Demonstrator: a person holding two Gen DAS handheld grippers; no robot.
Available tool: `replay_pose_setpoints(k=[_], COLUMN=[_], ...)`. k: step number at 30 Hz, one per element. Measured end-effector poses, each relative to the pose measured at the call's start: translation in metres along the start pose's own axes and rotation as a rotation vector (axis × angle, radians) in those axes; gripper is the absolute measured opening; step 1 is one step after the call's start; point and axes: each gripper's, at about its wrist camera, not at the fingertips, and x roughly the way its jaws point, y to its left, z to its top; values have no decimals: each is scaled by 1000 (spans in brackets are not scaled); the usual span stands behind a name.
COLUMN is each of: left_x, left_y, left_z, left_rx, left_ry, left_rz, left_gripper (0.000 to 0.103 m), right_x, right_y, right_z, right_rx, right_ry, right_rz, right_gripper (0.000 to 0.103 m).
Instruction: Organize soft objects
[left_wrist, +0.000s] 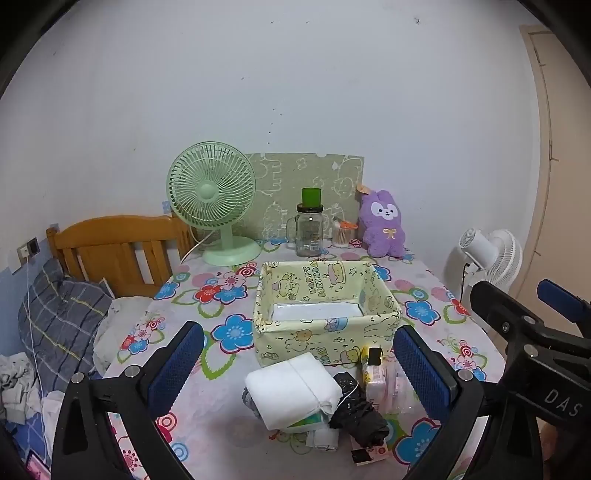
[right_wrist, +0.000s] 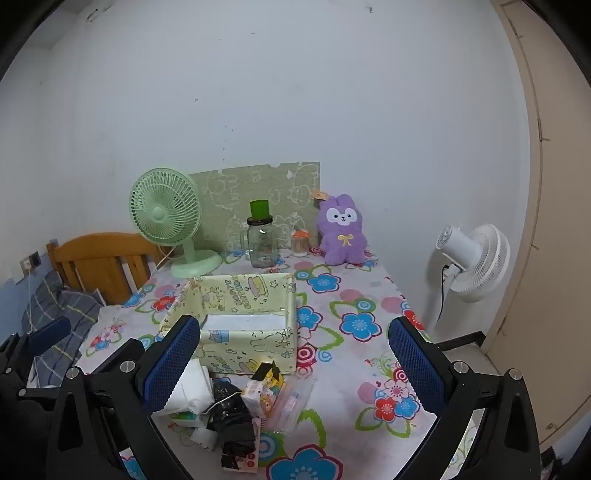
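Open left claw (left_wrist: 299, 363) above white pouch (left_wrist: 291, 391), black cloth (left_wrist: 360, 417), yellow fabric box (left_wrist: 325, 314) behind

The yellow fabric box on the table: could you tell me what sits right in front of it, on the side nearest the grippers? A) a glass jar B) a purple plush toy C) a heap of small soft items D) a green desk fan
C: a heap of small soft items, white and black among them, lies just before the yellow fabric box; everything else named stands behind it.

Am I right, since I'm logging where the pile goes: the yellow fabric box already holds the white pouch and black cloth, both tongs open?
Not quite. The fabric box is empty; the white pouch and black cloth lie on the table before it, as the left wrist view shows. Both tongs are open.
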Motion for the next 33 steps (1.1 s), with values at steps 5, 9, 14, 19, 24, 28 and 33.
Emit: replay_pose_setpoints(k=[5,9,14,19,24,28,33], left_x=[-1,1,3,4,3,2,1], left_y=[-1,-1,2,10,13,16,17], left_z=[2,2,4,5,7,8,8], left_rx=[4,5,-5,-26,-34,-43,-43], left_ry=[-7,-2,8,7,2,-5,-4], left_rz=[0,-7,-1,14,31,26,19], left_gripper=[103,103,103,103,103,103,103], right_x=[-2,-2,-2,-5,-6,-5,-4], right_y=[-1,1,1,0,-3,-5,-6], right_z=[0,2,4,4,4,4,4], right_rx=[4,-2,-9,-7,4,6,12], right_ry=[-7,-9,-7,-19,-20,-15,-9], right_rz=[-2,-10,-7,-14,-9,-17,-22], right_gripper=[103,103,103,103,103,103,103])
